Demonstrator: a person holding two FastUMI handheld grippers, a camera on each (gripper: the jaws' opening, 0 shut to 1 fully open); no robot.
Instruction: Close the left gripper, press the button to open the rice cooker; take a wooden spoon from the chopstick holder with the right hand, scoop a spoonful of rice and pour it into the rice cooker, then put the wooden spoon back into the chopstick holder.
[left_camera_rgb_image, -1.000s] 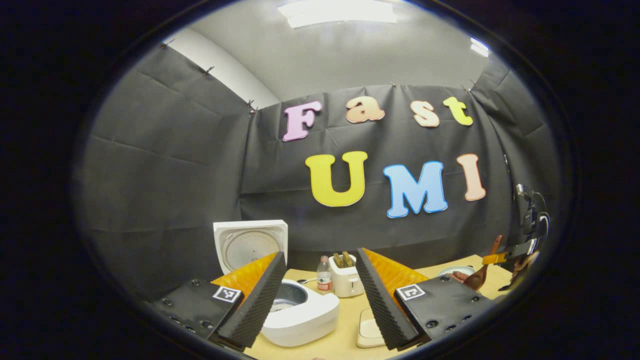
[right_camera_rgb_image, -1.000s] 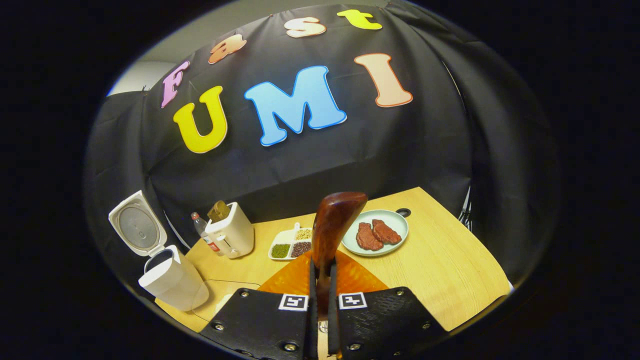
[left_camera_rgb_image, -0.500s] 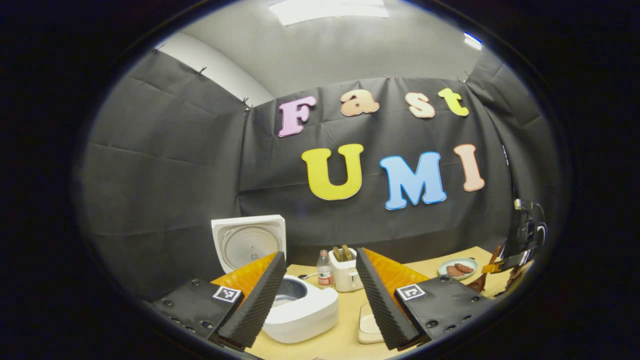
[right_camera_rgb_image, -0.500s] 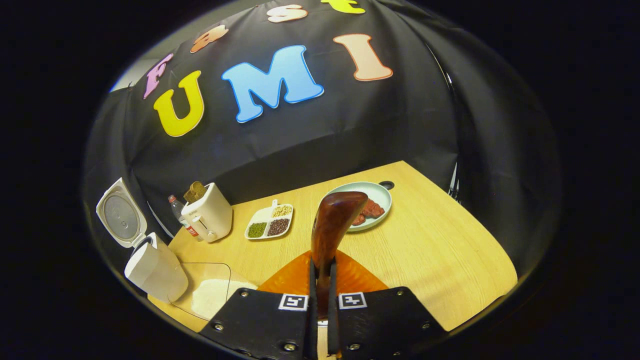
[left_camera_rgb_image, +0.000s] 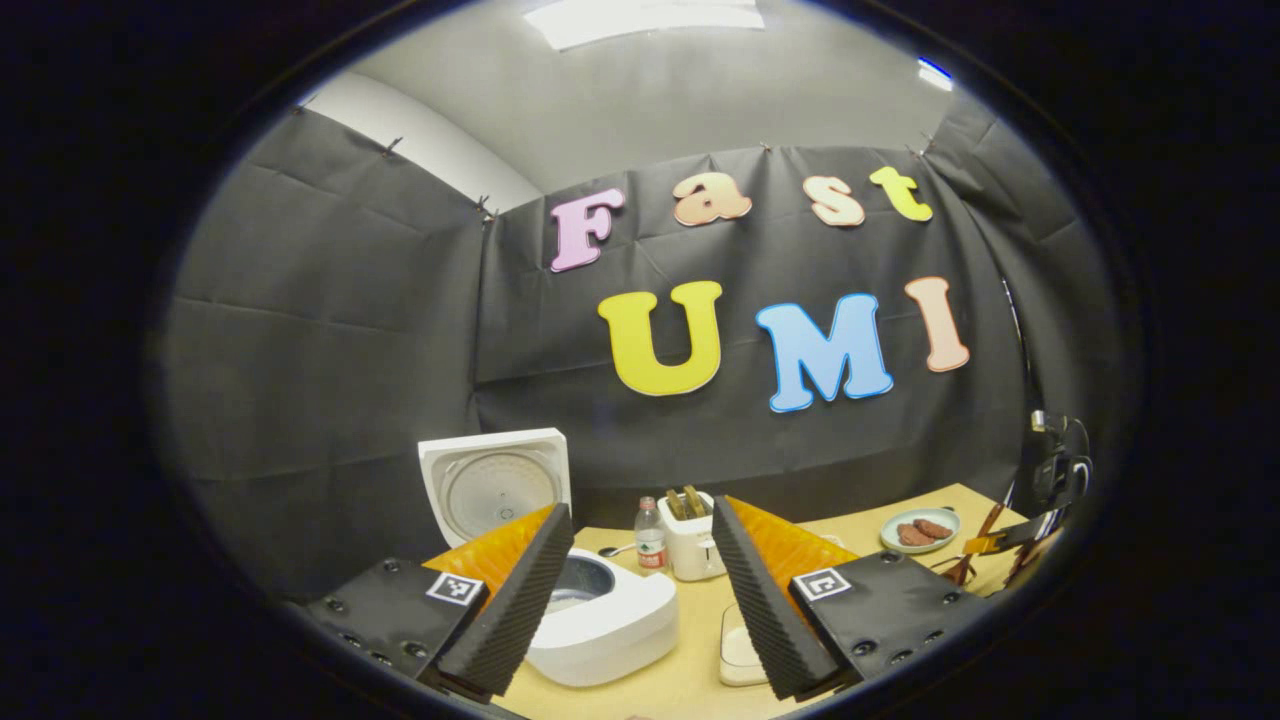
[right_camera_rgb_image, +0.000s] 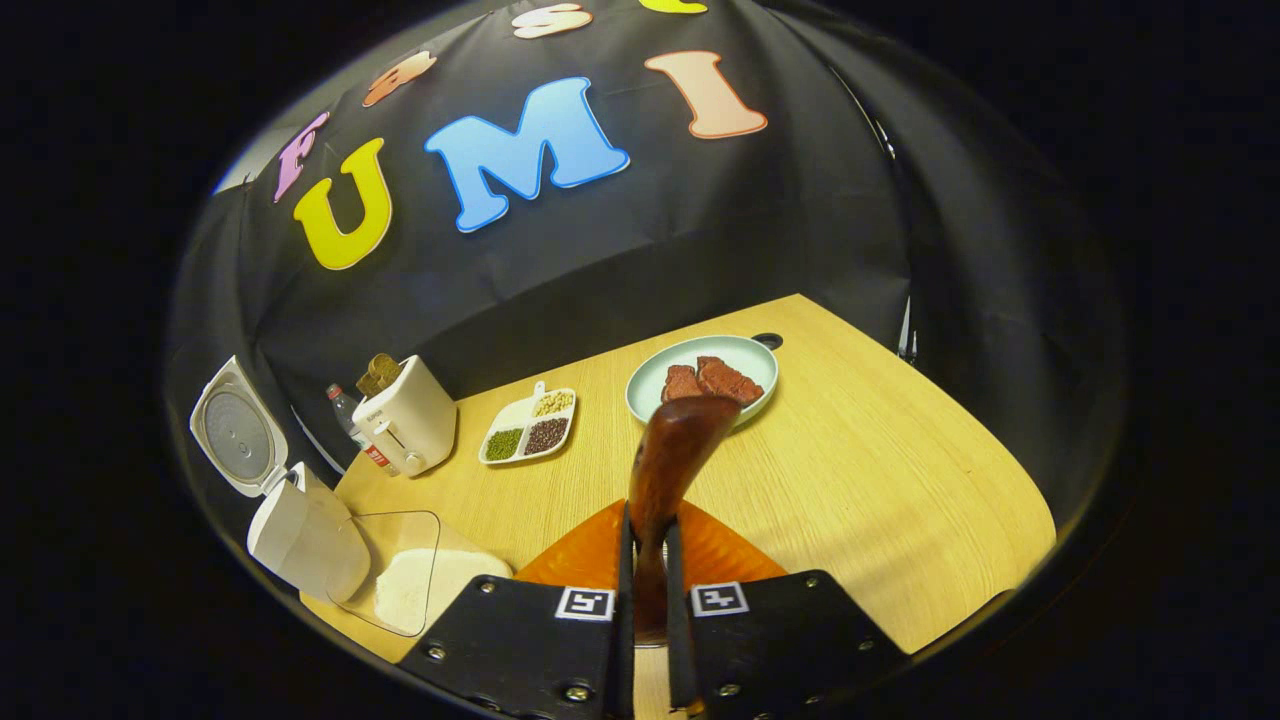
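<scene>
My right gripper (right_camera_rgb_image: 645, 560) has its fingers pinched tight on the wooden spoon (right_camera_rgb_image: 672, 470), whose bowl rises above the bench (right_camera_rgb_image: 900, 500) in the right gripper view. My left gripper (left_camera_rgb_image: 632, 590) hangs with jaws spread wide, nothing between them. The rice cooker (left_camera_rgb_image: 600, 620) sits near the bench's left edge, lid (left_camera_rgb_image: 493, 487) standing up, inner pot exposed. Just beside it, toward the near edge, lies the clear tray of rice (right_camera_rgb_image: 405, 585). Along the back edge I see a toaster (right_camera_rgb_image: 405, 417), a bottle (left_camera_rgb_image: 650, 545), a divided dish of beans (right_camera_rgb_image: 528, 427) and a plate of meat (right_camera_rgb_image: 650, 372).
</scene>
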